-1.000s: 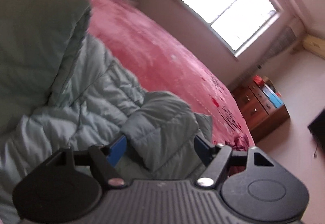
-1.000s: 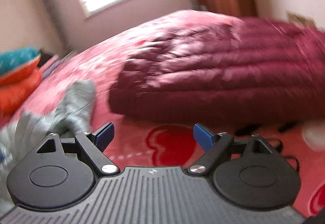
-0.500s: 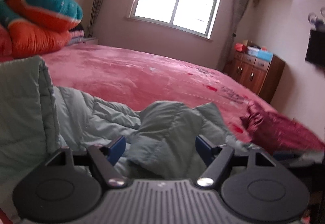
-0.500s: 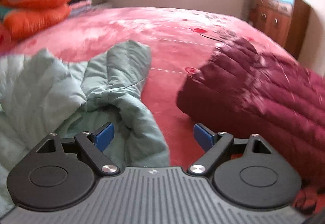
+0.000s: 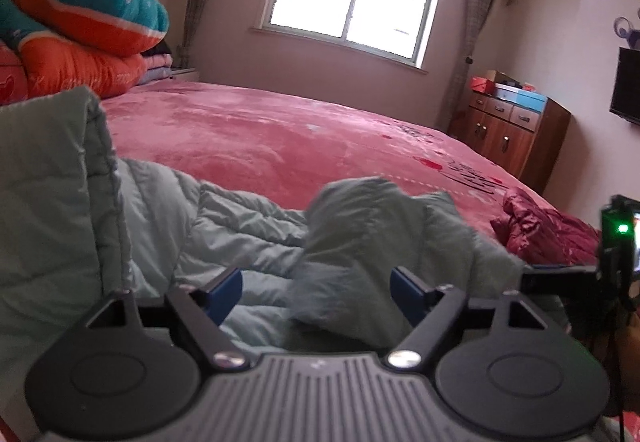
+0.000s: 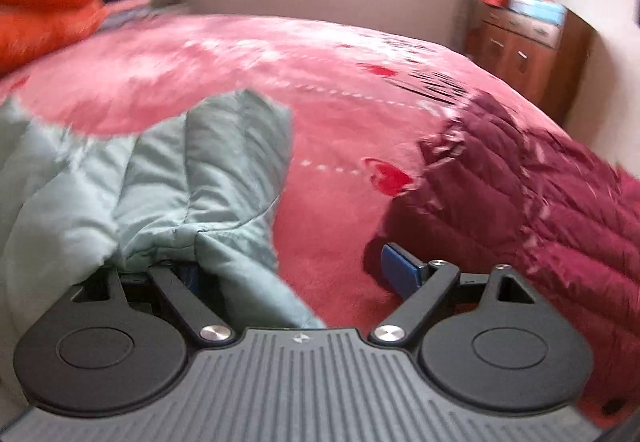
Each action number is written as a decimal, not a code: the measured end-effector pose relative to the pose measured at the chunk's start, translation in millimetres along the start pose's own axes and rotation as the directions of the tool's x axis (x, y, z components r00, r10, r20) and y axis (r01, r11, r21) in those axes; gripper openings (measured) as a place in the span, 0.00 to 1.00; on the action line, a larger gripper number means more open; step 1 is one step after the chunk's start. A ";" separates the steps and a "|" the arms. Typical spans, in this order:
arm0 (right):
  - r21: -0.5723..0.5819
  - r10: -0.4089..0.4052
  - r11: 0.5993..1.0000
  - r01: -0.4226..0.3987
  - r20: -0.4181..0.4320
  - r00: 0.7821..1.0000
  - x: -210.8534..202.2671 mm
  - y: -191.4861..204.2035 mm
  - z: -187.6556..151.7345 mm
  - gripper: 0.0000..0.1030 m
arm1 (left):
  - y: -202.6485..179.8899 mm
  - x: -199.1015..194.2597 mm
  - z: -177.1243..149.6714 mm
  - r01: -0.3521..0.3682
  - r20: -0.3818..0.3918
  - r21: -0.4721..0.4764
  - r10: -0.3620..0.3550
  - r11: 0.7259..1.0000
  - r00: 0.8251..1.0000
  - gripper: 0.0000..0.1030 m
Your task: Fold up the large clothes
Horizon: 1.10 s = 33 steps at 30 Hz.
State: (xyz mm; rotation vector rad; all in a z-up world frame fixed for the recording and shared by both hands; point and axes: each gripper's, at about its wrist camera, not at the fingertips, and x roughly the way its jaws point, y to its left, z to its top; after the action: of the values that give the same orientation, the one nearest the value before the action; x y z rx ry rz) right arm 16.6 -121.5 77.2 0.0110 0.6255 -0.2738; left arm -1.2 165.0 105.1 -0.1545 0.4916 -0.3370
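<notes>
Since the earlier frame the right tool (image 6: pixel 304 270) has pushed in against the pale green puffer jacket (image 6: pixel 160 181), fingers apart with fabric hiding the left one; the left tool (image 5: pixel 316 292) hovers spread over its sleeve on the pink bed (image 5: pixel 280 137), maroon jacket (image 6: pixel 520 201) right

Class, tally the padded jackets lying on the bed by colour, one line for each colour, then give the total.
Pale green jacket: 1
Dark red jacket: 1
Total: 2
</notes>
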 end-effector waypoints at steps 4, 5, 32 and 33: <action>0.174 -0.098 0.980 0.092 0.027 0.995 -6.0 -30.7 0.5 1.00 | 7.7 -2.1 2.6 -0.005 0.012 -0.046 0.006 0.999 1.000 0.80; 0.208 -0.113 0.972 0.106 0.022 0.993 -5.7 -38.7 -1.2 1.00 | 9.2 -2.4 3.0 -0.012 0.013 -0.052 0.013 0.999 1.000 0.80; 0.479 0.343 0.813 -0.331 0.065 0.937 -53.5 -43.4 -44.3 1.00 | -1.0 0.7 1.0 -0.006 0.031 -0.018 0.006 1.000 1.000 0.86; 0.485 0.359 0.803 -0.346 0.070 0.931 -53.0 -40.7 -45.1 1.00 | -0.8 0.9 1.1 -0.004 0.031 -0.019 0.004 1.000 1.000 0.86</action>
State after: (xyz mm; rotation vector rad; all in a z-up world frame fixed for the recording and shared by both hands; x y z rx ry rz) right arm -60.9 -143.3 74.3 0.6221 0.5525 -0.0617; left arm -0.2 164.0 105.8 -0.1772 0.4646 -0.3254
